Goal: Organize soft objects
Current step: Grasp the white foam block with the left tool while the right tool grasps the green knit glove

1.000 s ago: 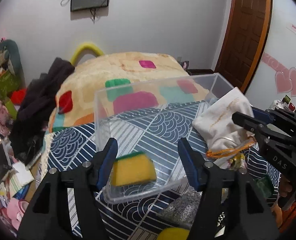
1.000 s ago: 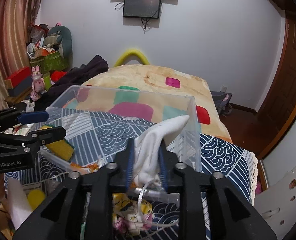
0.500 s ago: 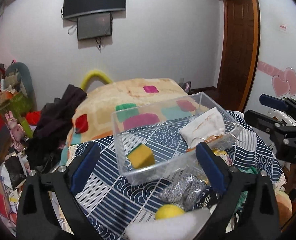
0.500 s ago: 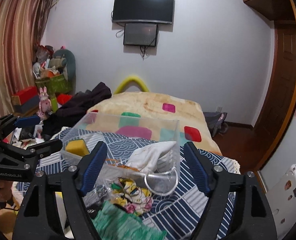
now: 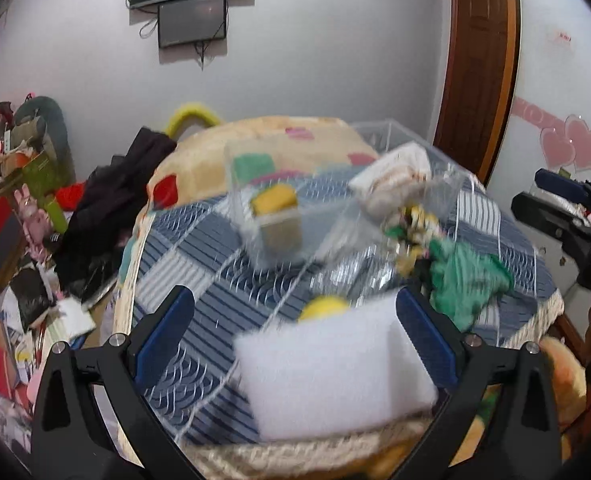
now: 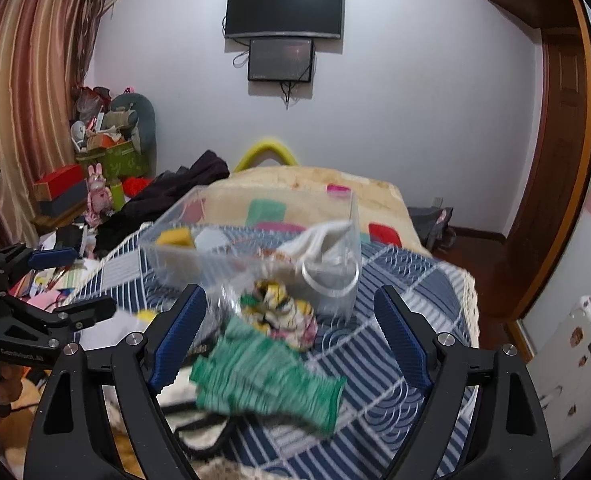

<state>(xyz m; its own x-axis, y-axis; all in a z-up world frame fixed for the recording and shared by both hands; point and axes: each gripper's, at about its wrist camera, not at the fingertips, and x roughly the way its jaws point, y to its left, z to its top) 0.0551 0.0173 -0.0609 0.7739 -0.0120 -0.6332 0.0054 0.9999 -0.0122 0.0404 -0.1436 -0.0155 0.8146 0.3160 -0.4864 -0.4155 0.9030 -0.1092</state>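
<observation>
Already the clear bin (image 5: 335, 216) holds a yellow sponge (image 5: 275, 200) and a white pouch (image 5: 395, 176). Both tools are spread wide and carry nothing: the left tool (image 5: 295, 336) frames the white foam block (image 5: 331, 376), the right tool (image 6: 291, 344) frames the green cloth (image 6: 263, 376), each lined up, I judge, for the next pick.

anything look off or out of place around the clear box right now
Only the white pouch is odd: it slumps over the clear box's right rim, partly hanging out. The yellow sponge sits inside. Green cloth and white foam block lie outside, unsorted.
</observation>
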